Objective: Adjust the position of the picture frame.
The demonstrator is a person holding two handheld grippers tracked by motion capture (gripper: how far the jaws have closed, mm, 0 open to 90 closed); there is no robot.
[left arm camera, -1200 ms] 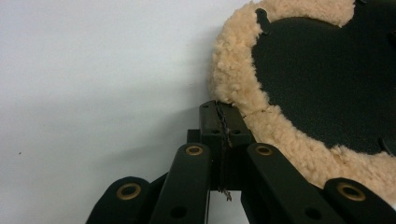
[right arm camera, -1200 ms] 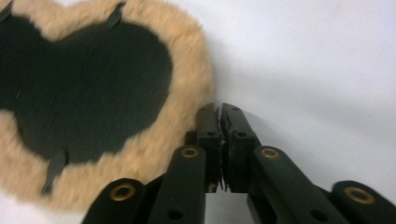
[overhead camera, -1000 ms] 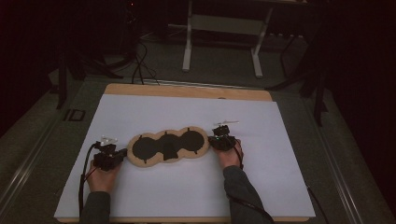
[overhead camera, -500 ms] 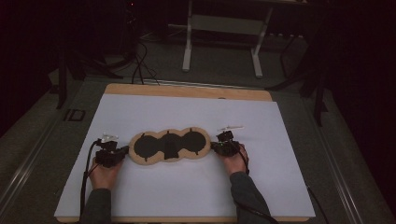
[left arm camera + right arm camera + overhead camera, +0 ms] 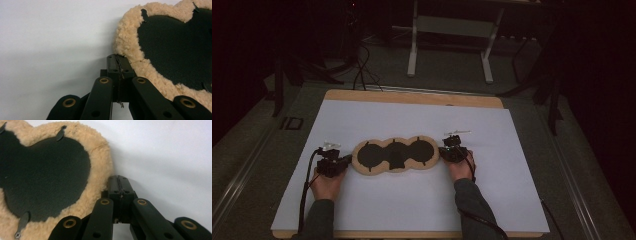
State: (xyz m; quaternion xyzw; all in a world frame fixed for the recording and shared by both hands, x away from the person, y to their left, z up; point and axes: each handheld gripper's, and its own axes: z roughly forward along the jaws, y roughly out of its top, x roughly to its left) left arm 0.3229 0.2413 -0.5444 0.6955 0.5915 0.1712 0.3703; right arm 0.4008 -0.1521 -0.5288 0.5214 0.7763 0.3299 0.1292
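A three-lobed fleece pad (image 5: 395,155) with a tan woolly rim and dark centre, bearing no readable writing, lies flat mid-way on the white surface (image 5: 412,120), the left hand-held gripper (image 5: 346,161) and right hand-held gripper (image 5: 442,150) each closed together at its ends.

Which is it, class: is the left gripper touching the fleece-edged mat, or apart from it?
Touching. In the left gripper view, the left gripper's shut jaw tips press against the mat's fleece border.
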